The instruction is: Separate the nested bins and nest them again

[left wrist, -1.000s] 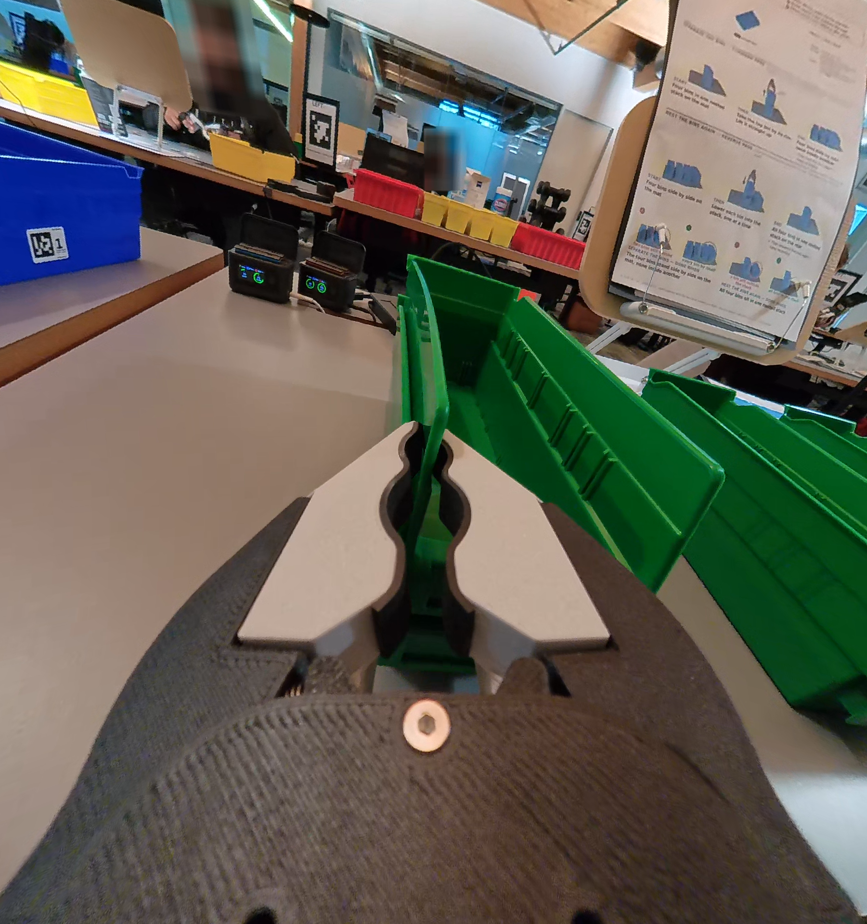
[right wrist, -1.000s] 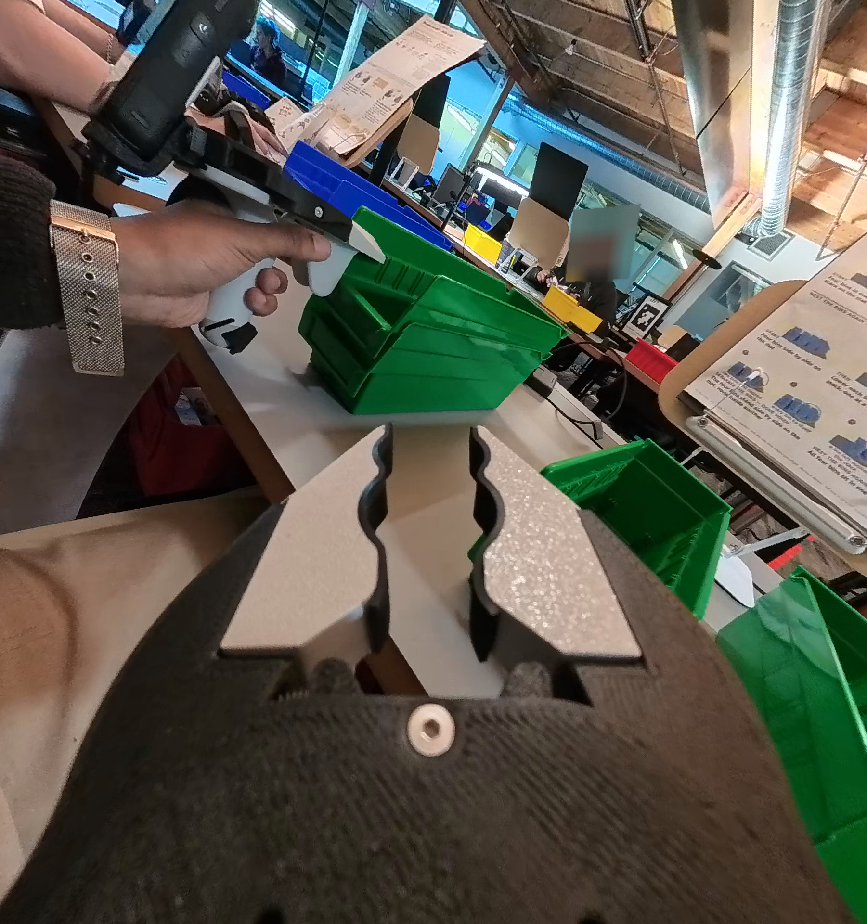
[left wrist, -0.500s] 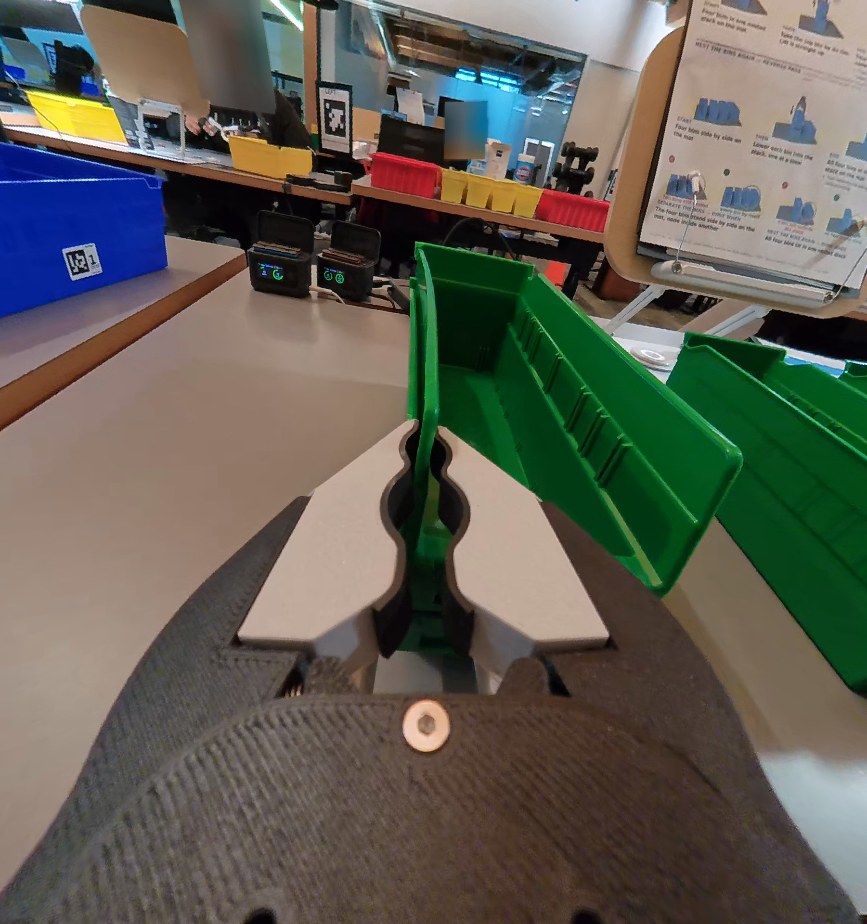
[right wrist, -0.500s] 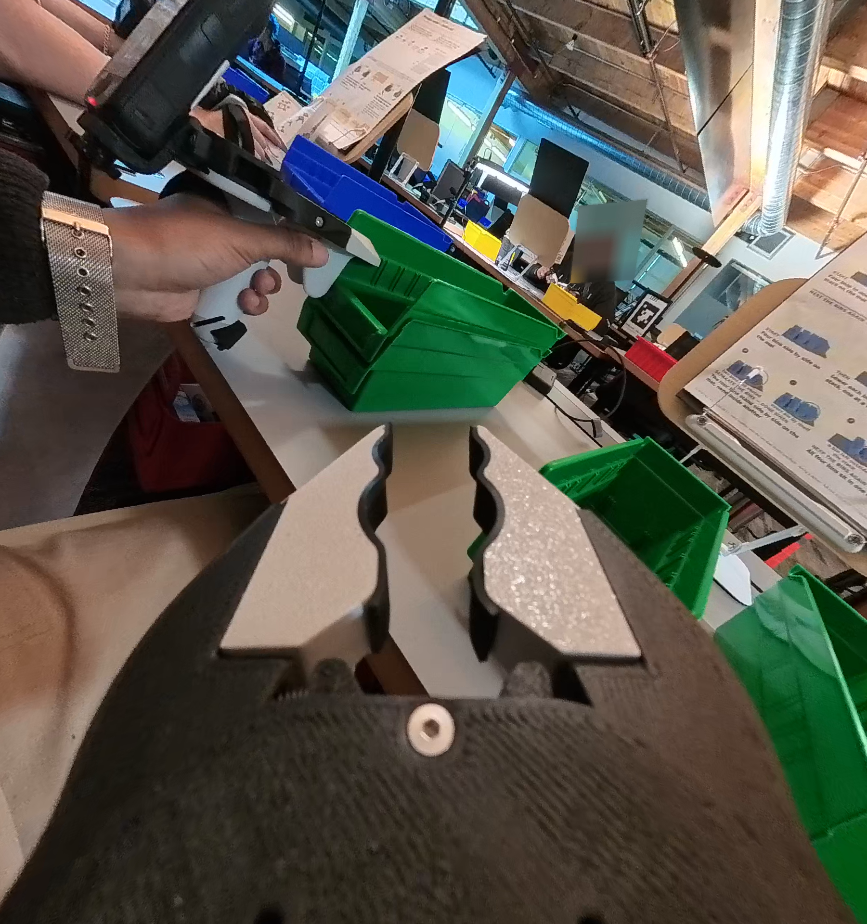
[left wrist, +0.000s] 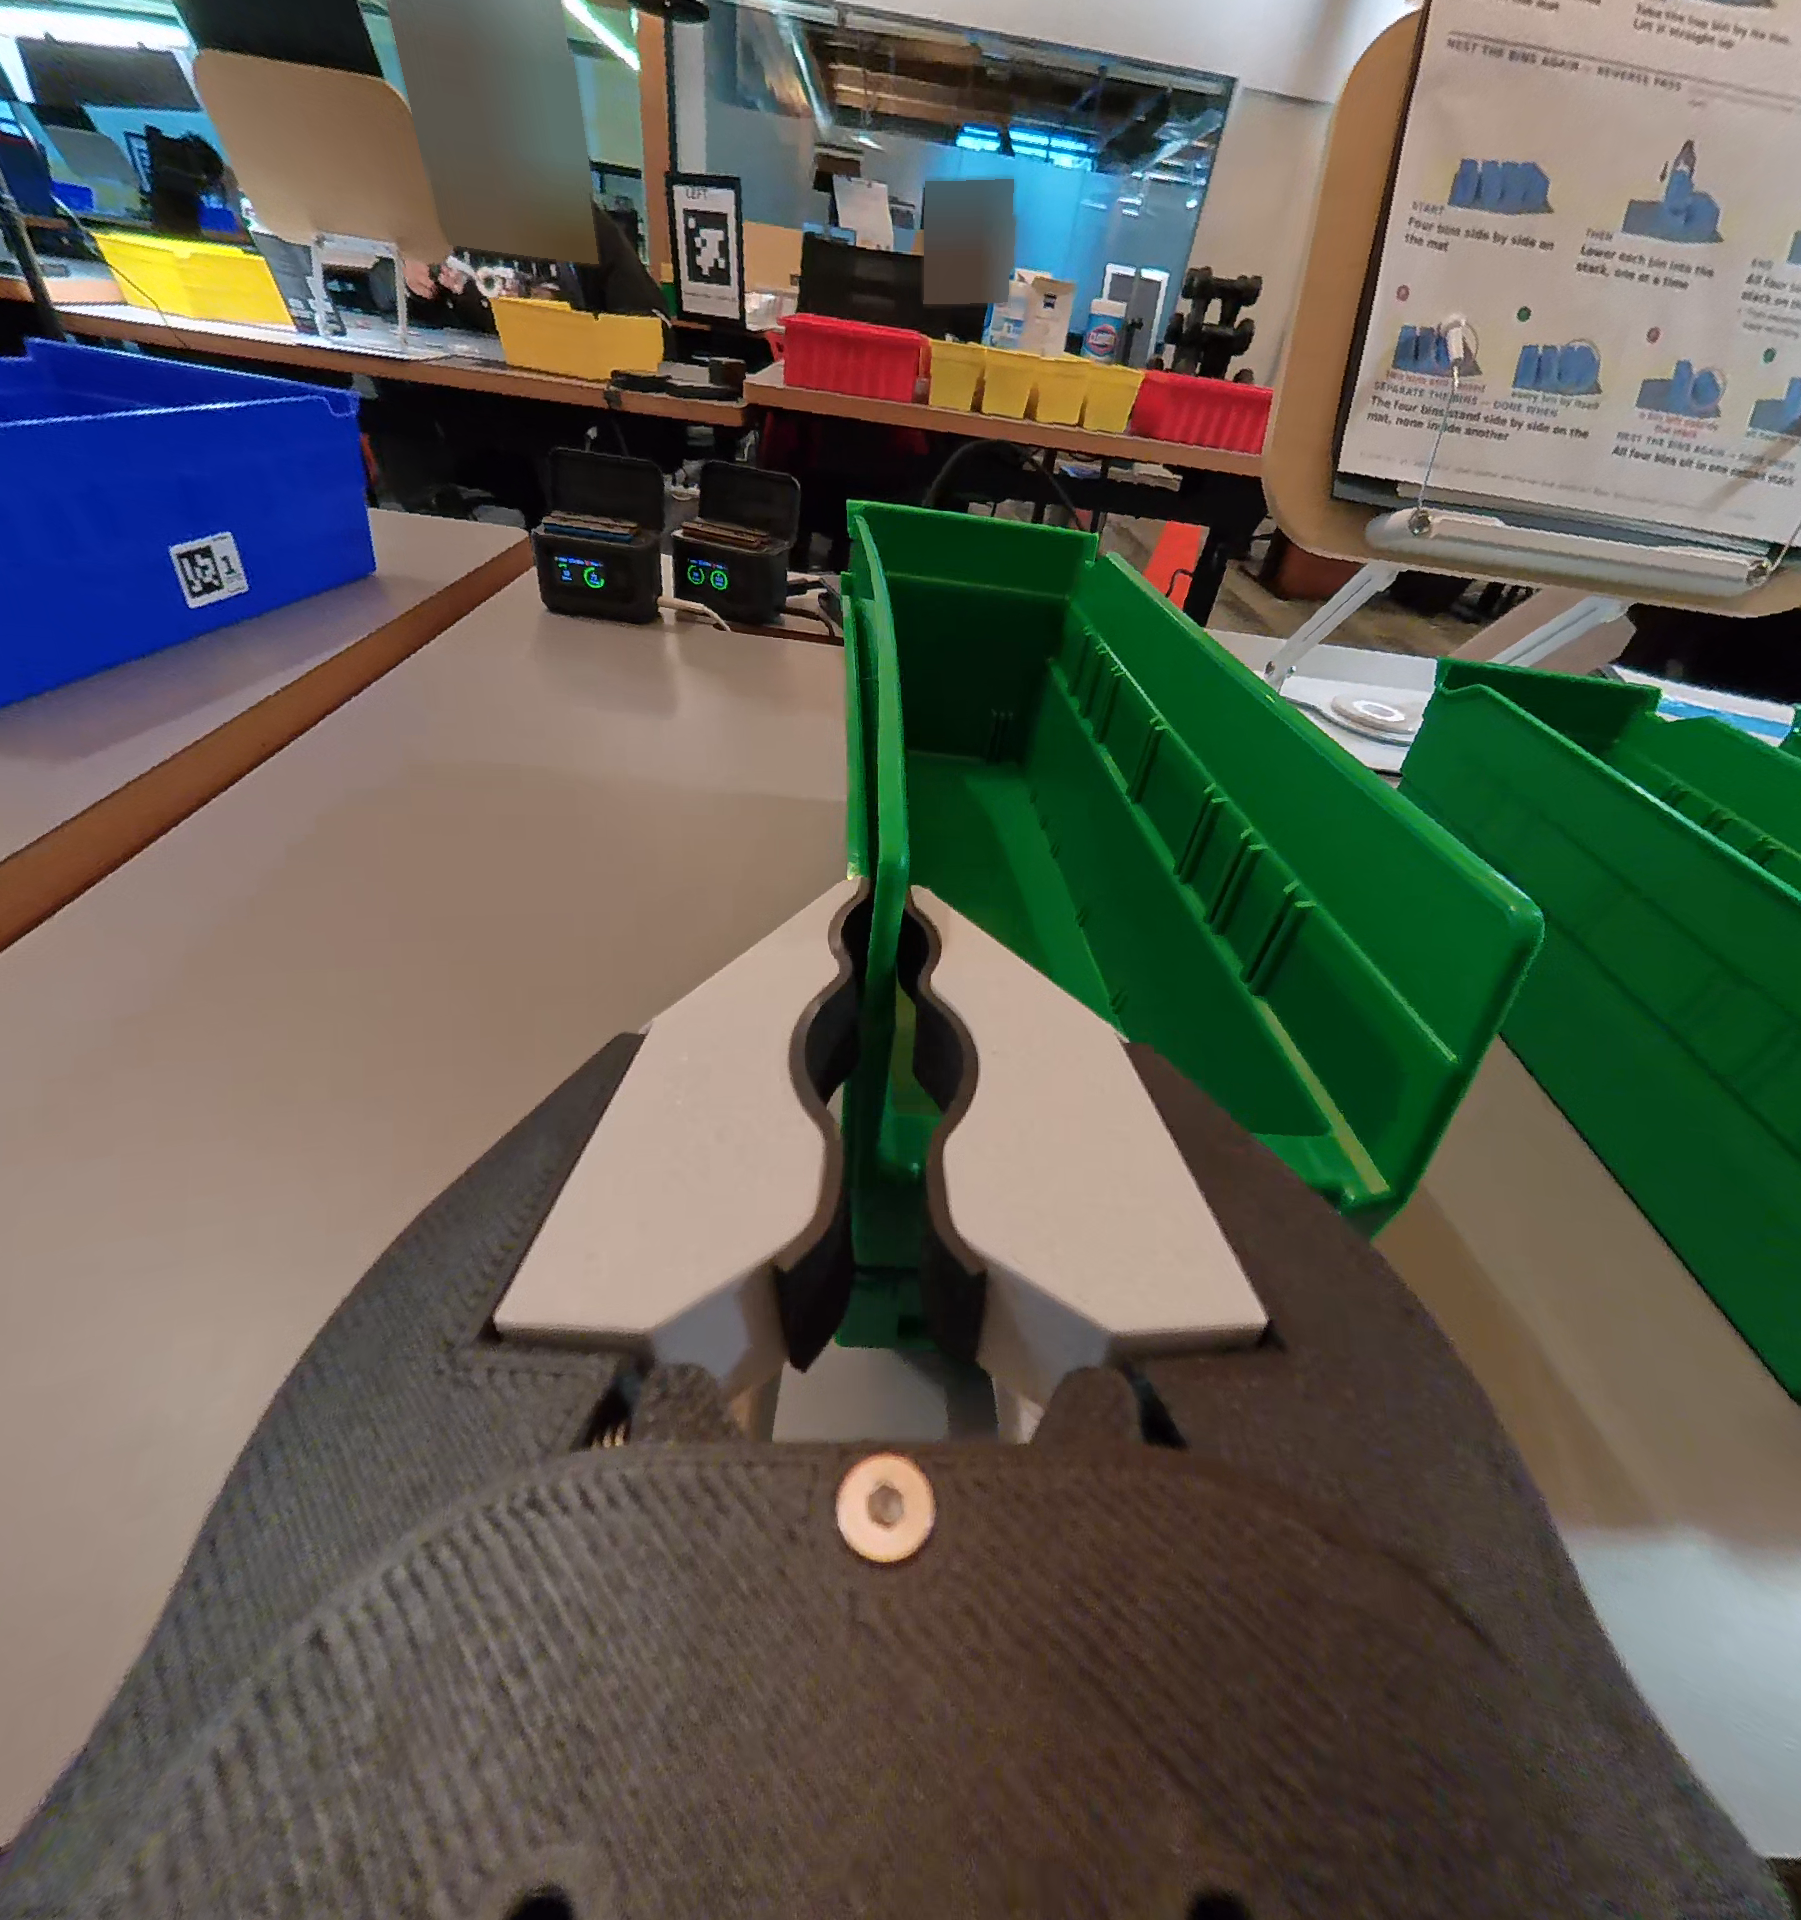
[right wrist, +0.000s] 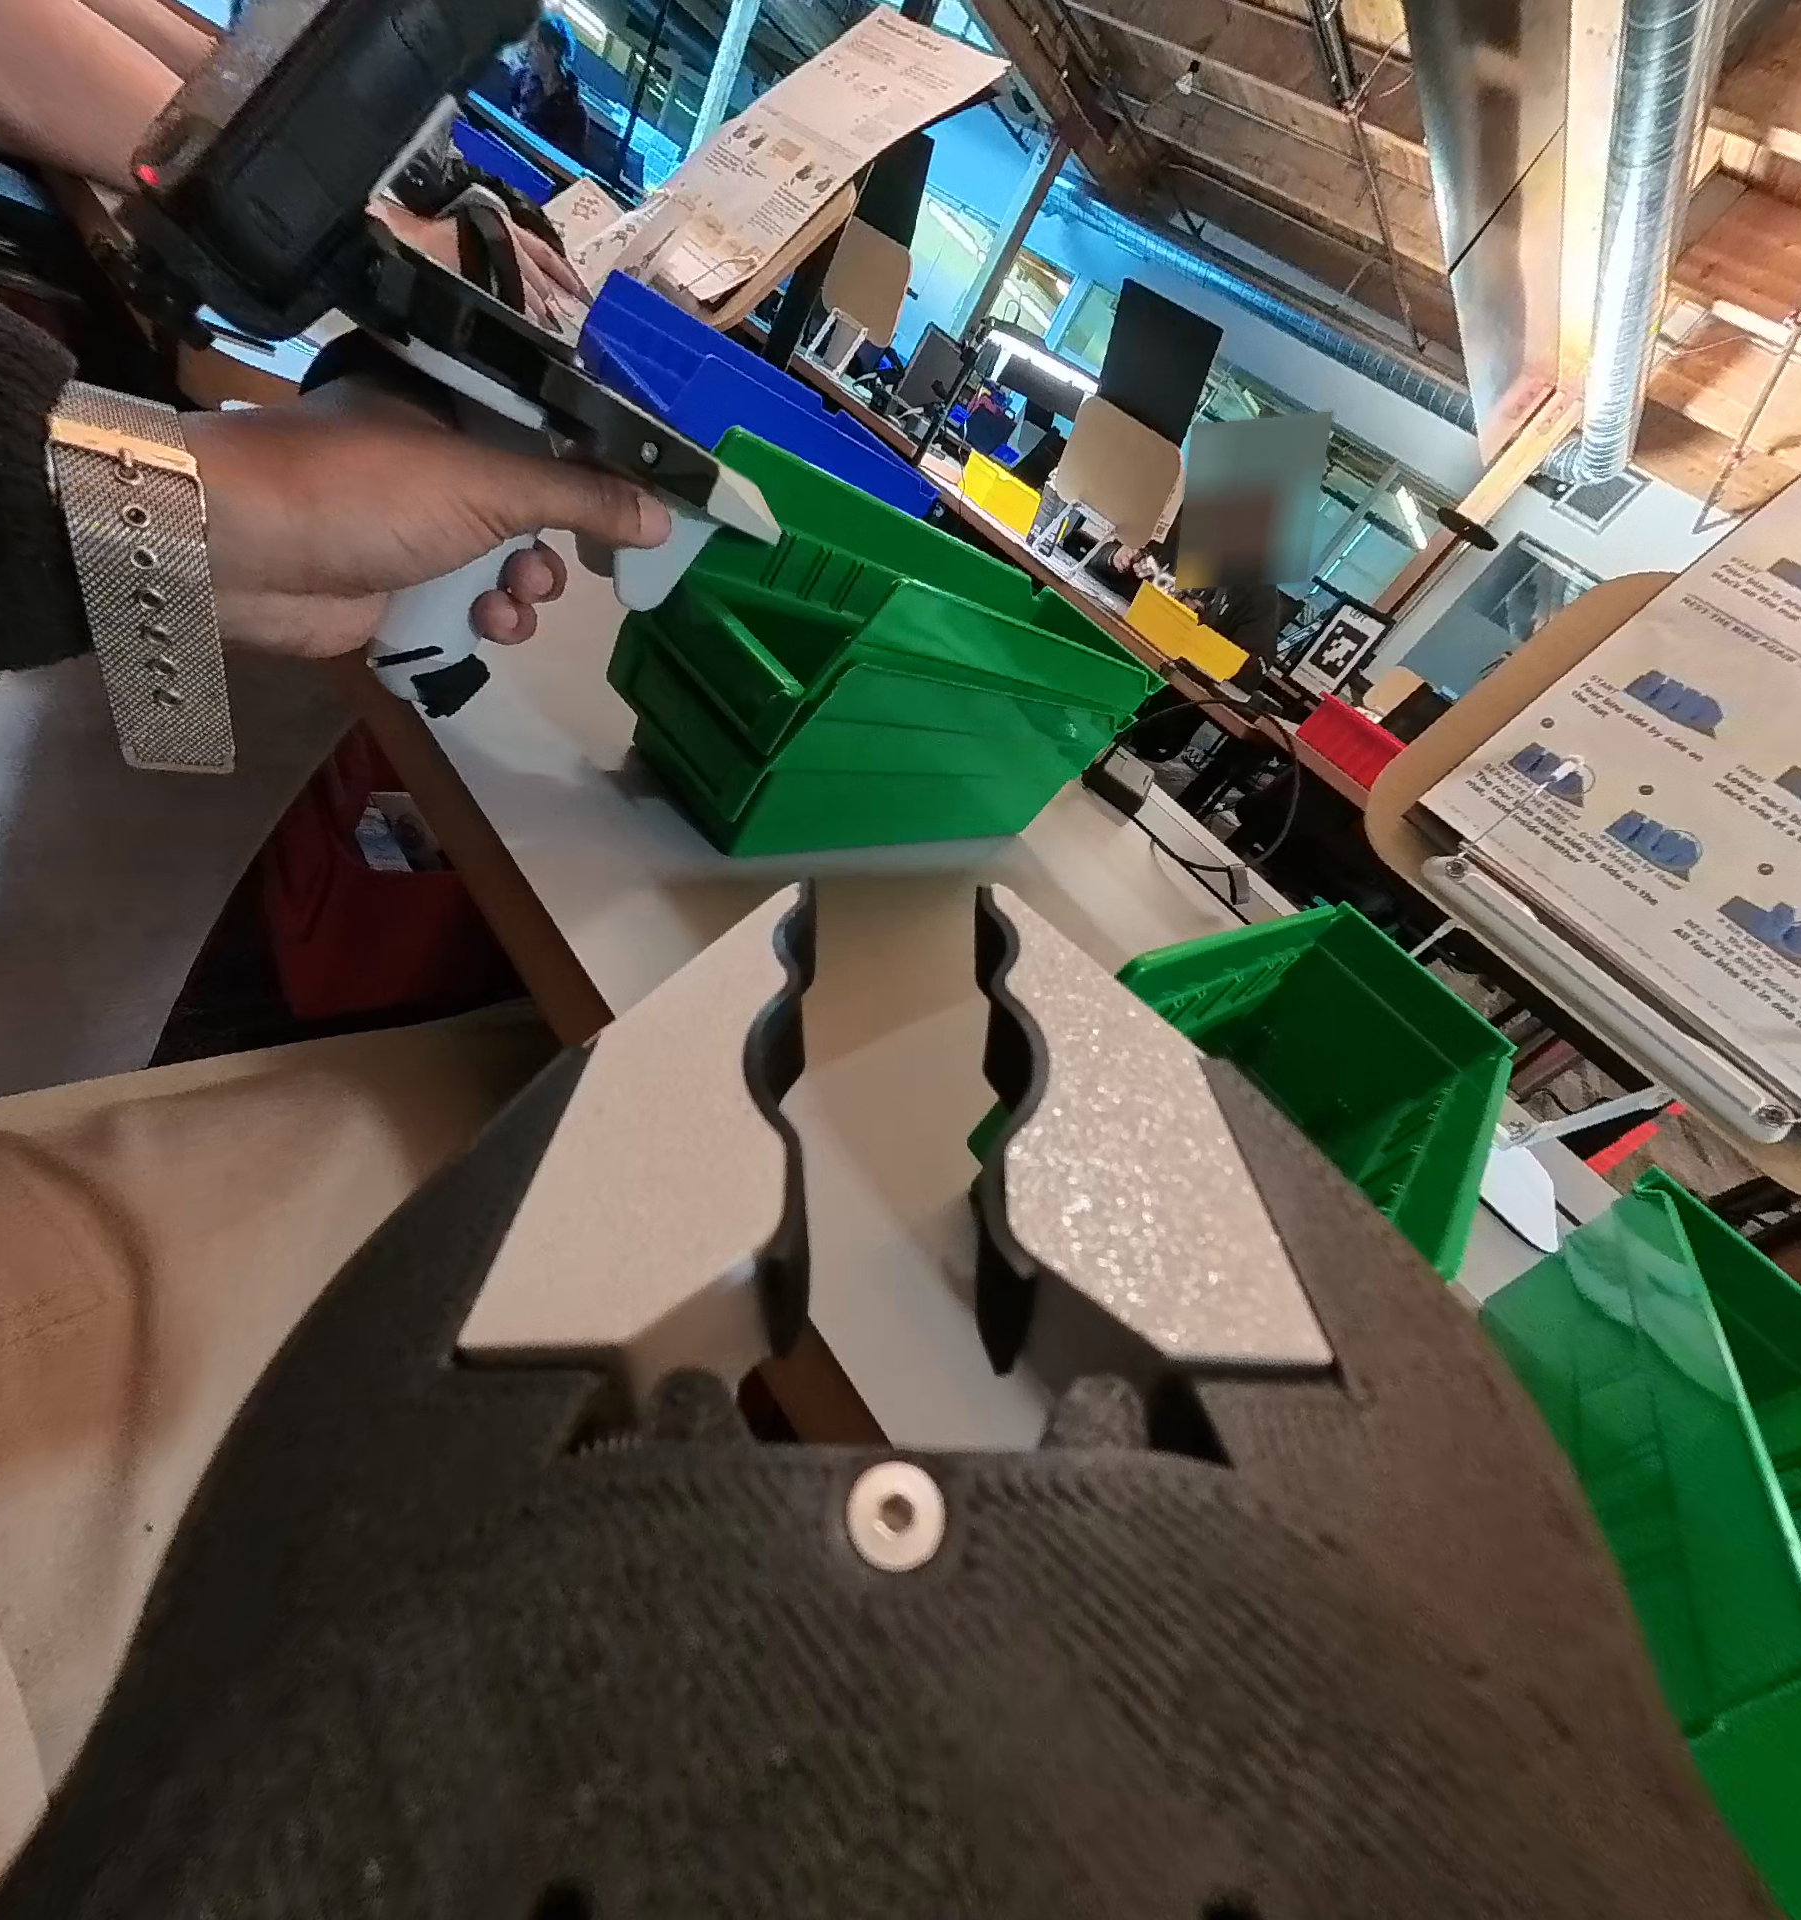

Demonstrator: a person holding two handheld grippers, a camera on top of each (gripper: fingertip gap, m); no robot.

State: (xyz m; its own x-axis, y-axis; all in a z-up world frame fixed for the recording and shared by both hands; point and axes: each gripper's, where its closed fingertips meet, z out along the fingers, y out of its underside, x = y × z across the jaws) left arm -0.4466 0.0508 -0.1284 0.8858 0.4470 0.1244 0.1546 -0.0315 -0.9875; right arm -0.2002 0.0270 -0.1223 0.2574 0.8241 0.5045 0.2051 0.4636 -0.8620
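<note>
In the left wrist view, a blue plastic bin (left wrist: 137, 520) with a small square marker stands at the upper left of the frame, on a raised grey table edge. Right of it, near the top centre, two small black charger cases (left wrist: 657, 556) sit at the far end of your grey table (left wrist: 356, 987). In the middle of the frame your left gripper (left wrist: 880, 914) is pinching the left side wall of a long green plastic bin (left wrist: 1135, 862); both grey fingers press on the thin wall. At the right edge lies a second long green bin (left wrist: 1654, 935), apart from the held one, and above it hangs a clipboard with a printed instruction sheet (left wrist: 1602, 281).

In the right wrist view, at the upper left, your left hand (right wrist: 376, 530) holds that gripper, and its tip touches the top rim of the green bin, which sits nested in another green bin (right wrist: 875, 790) on the table. In the centre your right gripper (right wrist: 891, 914) is spread apart and holds nothing, with bare table between the fingers. To the right of it stands a third green bin (right wrist: 1343, 1039), and one more green bin (right wrist: 1706, 1455) fills the lower right corner.
</note>
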